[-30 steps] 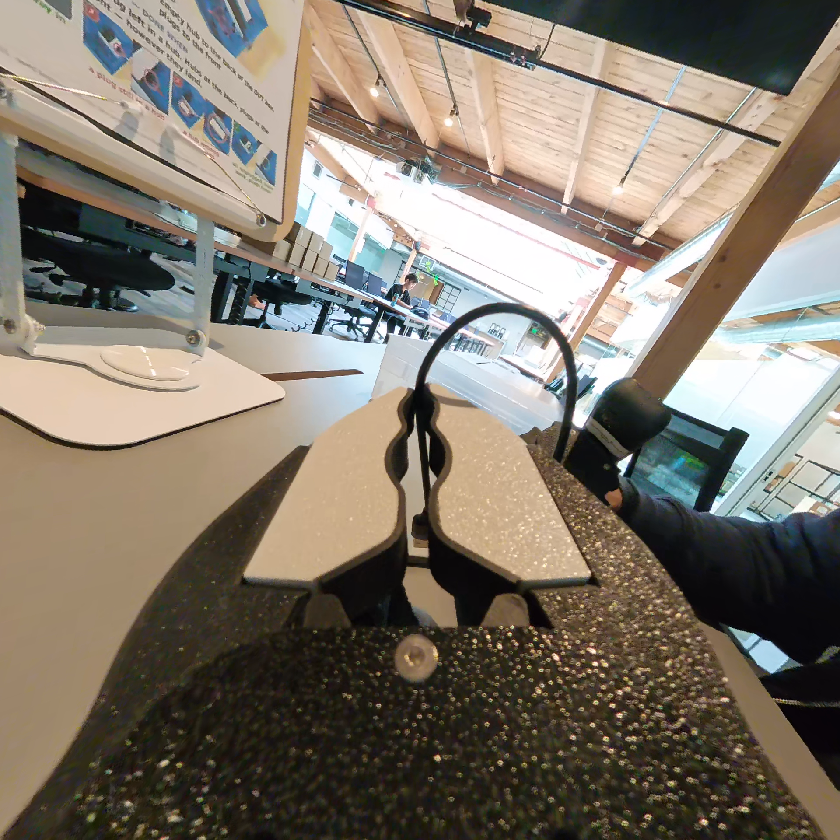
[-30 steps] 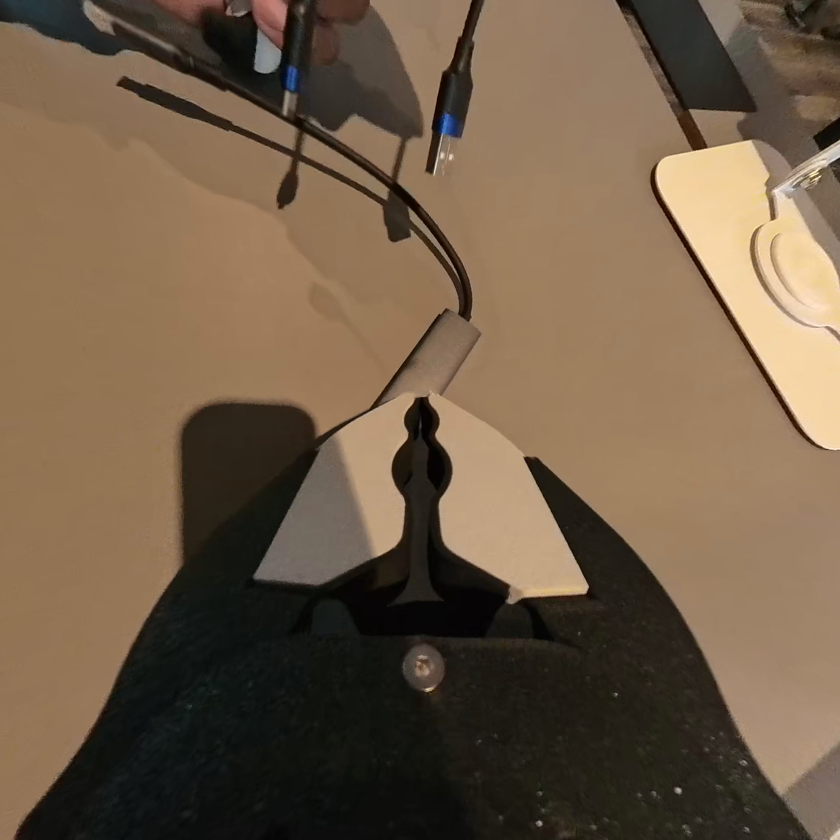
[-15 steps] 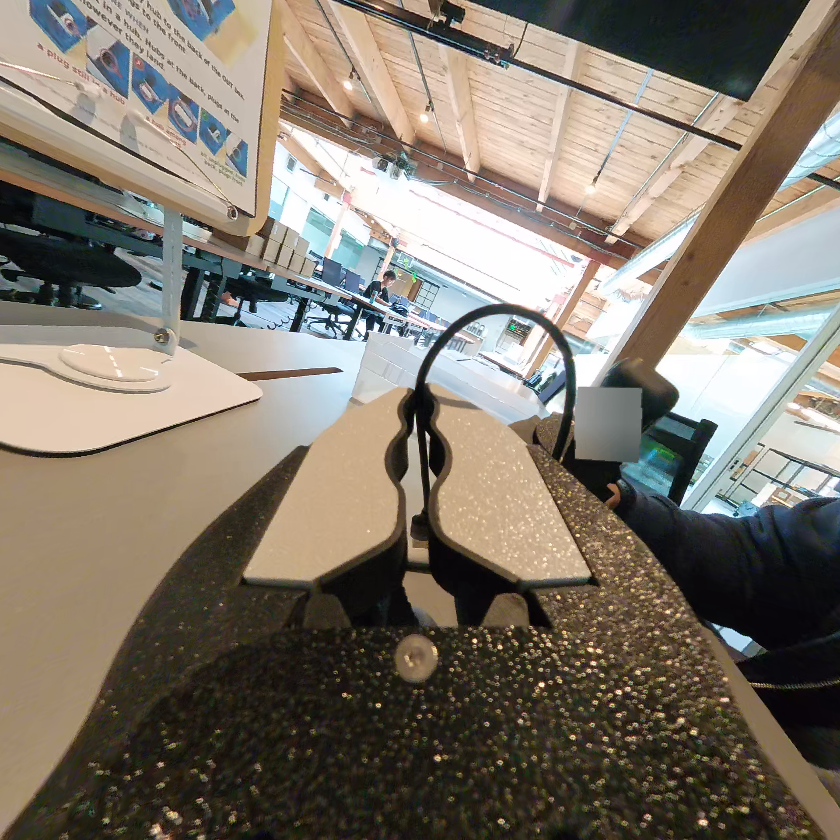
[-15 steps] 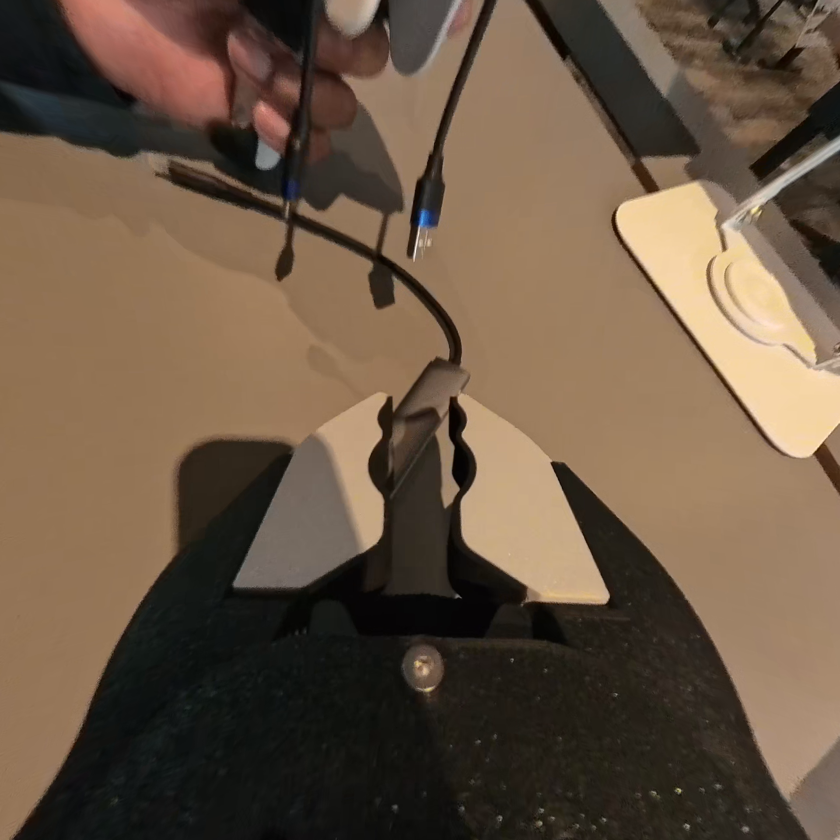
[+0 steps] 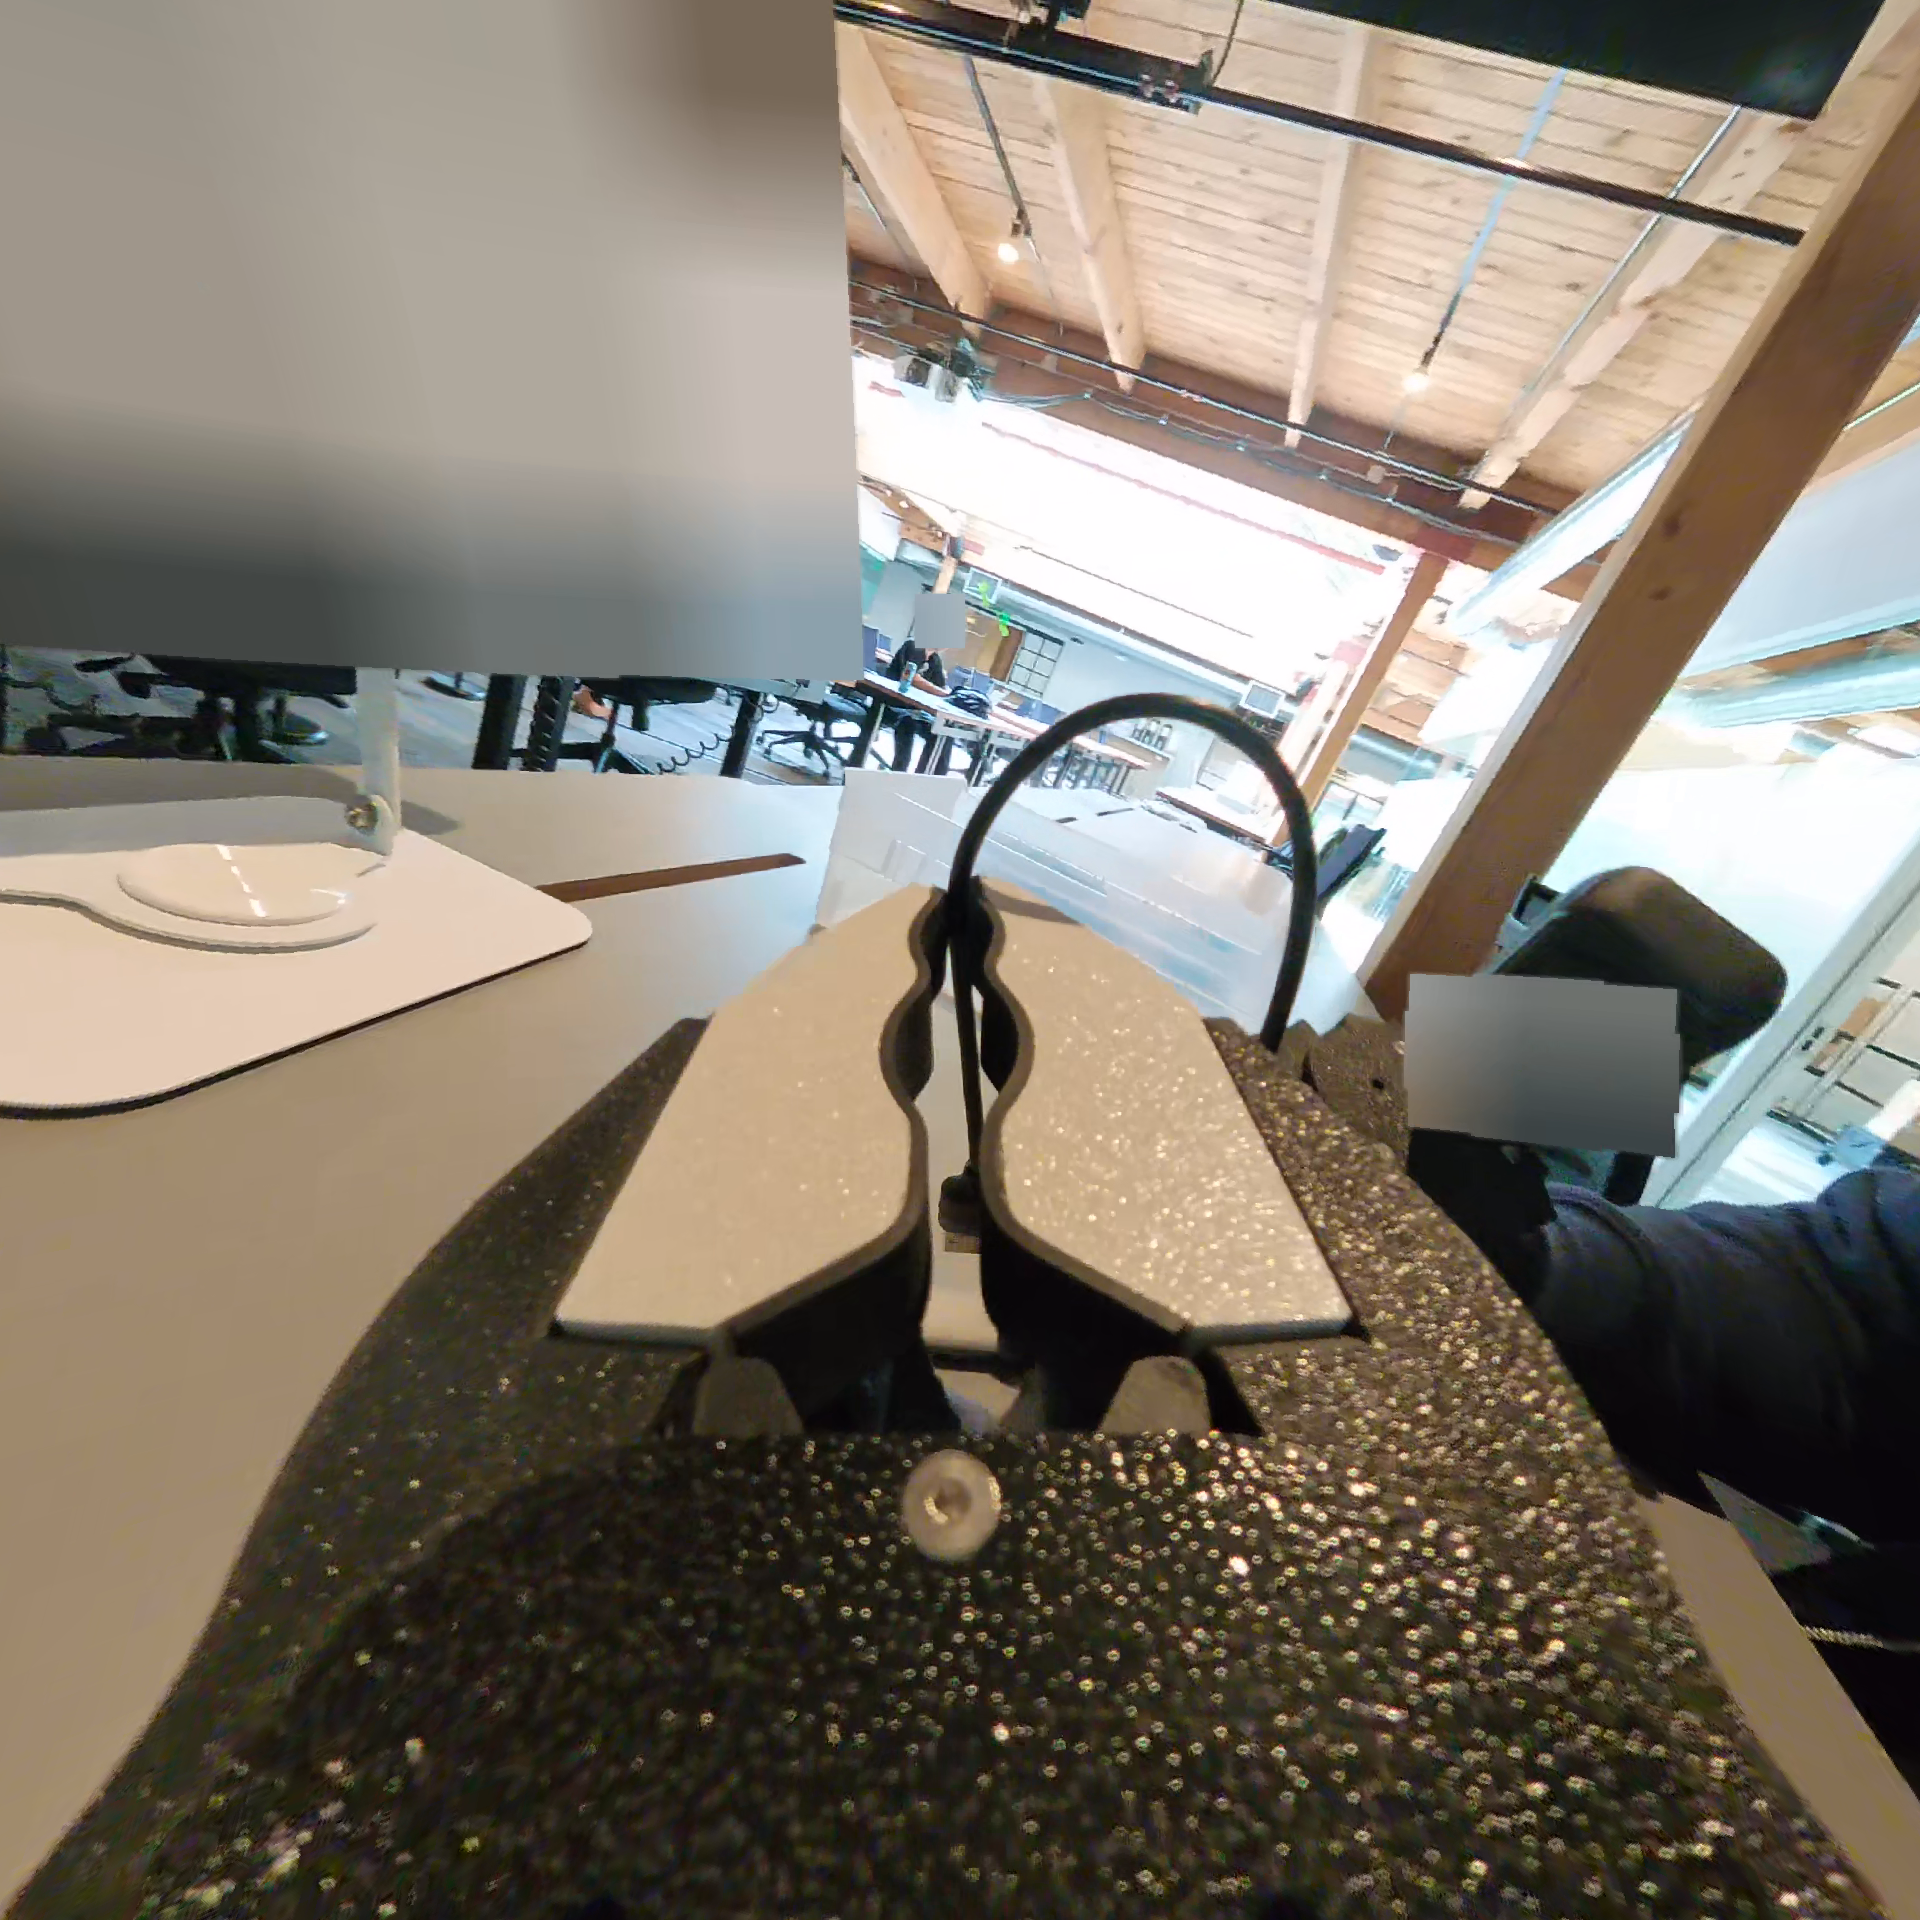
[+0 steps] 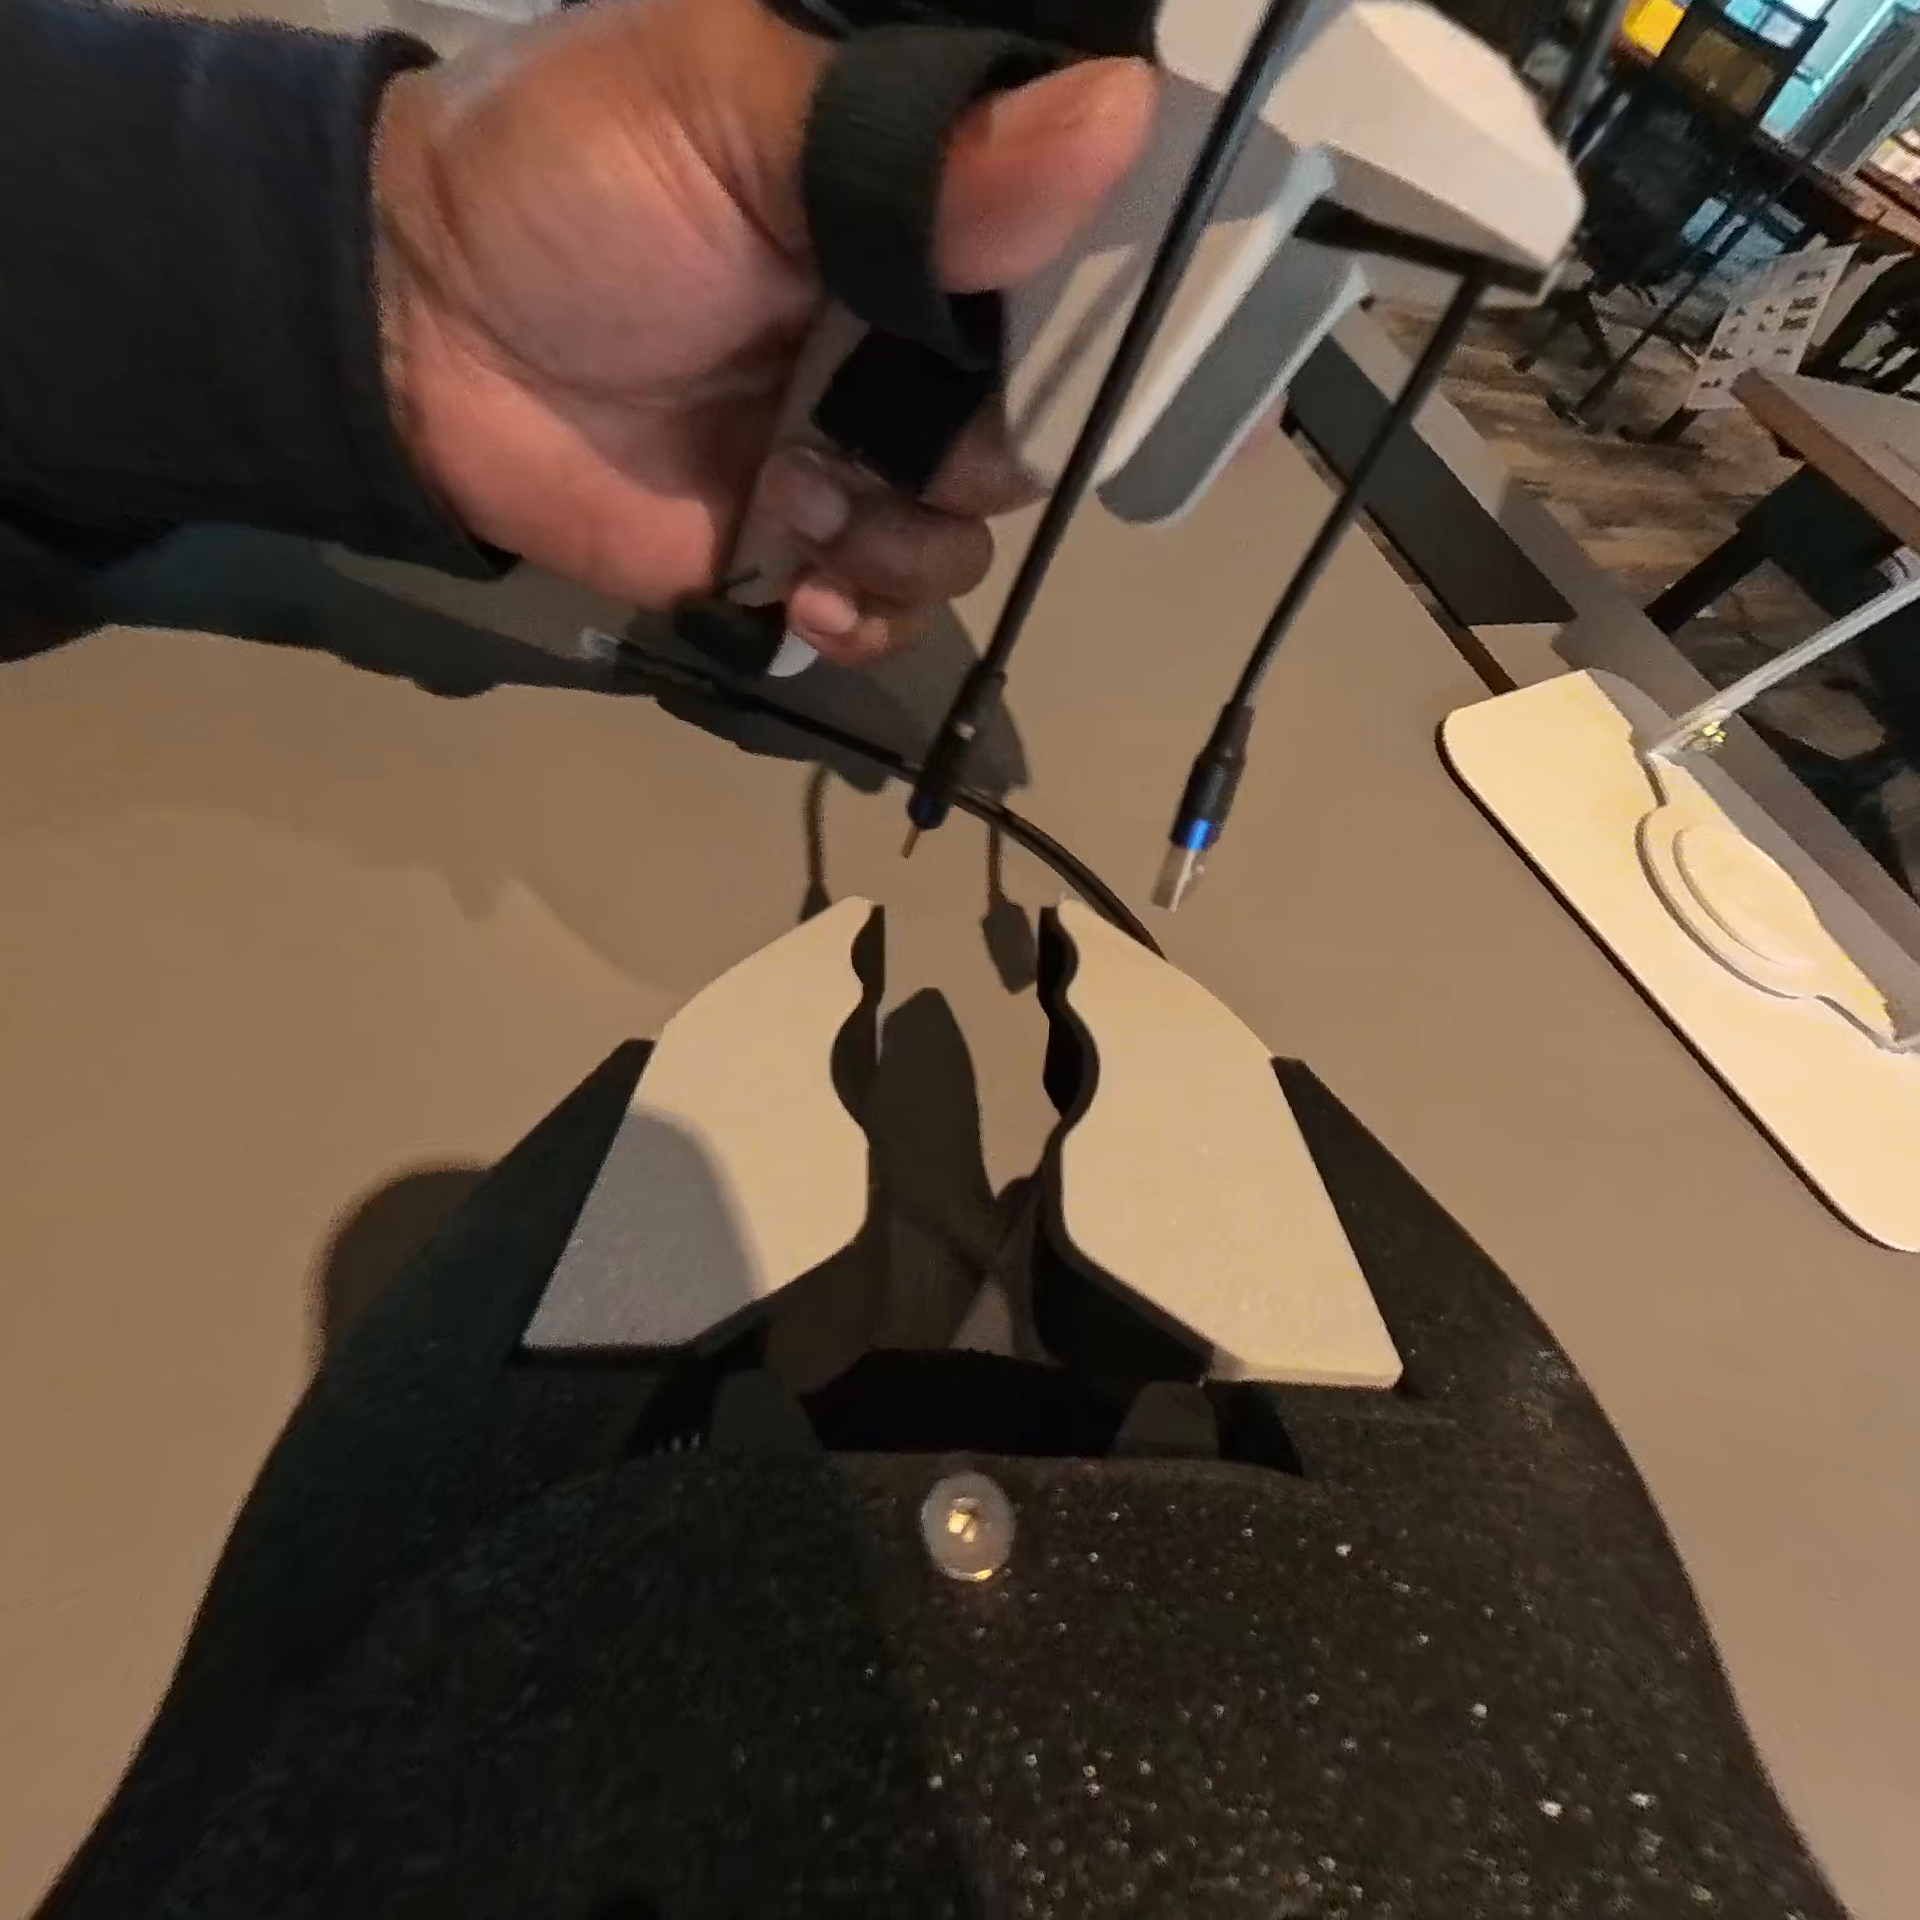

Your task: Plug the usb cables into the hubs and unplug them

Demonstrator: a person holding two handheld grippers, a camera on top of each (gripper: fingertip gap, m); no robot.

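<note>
In the left wrist view my left gripper [image 5: 961, 914] is shut on a thin black USB cable [image 5: 1143, 717]. The cable loops up over the tips, and one plug end [image 5: 961, 1205] hangs between the fingers. In the right wrist view a hand [image 6: 623, 312] holds that left gripper's grey fingers [image 6: 1434, 135] above the table. Two plugs dangle from it, a thin one [image 6: 930, 800] and a blue-ringed USB plug [image 6: 1195, 842]. My right gripper [image 6: 961, 920] is open just below them. A dark bar, seemingly the hub [image 6: 925, 1122], lies between its fingers, and the hub's cable [image 6: 1039, 842] runs off to the left.
A white stand base [image 6: 1662, 935] sits at the right of the grey table [image 6: 312, 987]; it shows at the left in the left wrist view [image 5: 260, 987]. A dark sleeve [image 5: 1714, 1299] is at the right. Beyond the table's far edge are chairs and desks. My right fingertips sit around 12 centimetres from my left ones.
My right gripper has opened from shut and moved forward over the hub, closer to the hand and the dangling plugs. My left gripper keeps its grip on the cable and has turned slightly.
</note>
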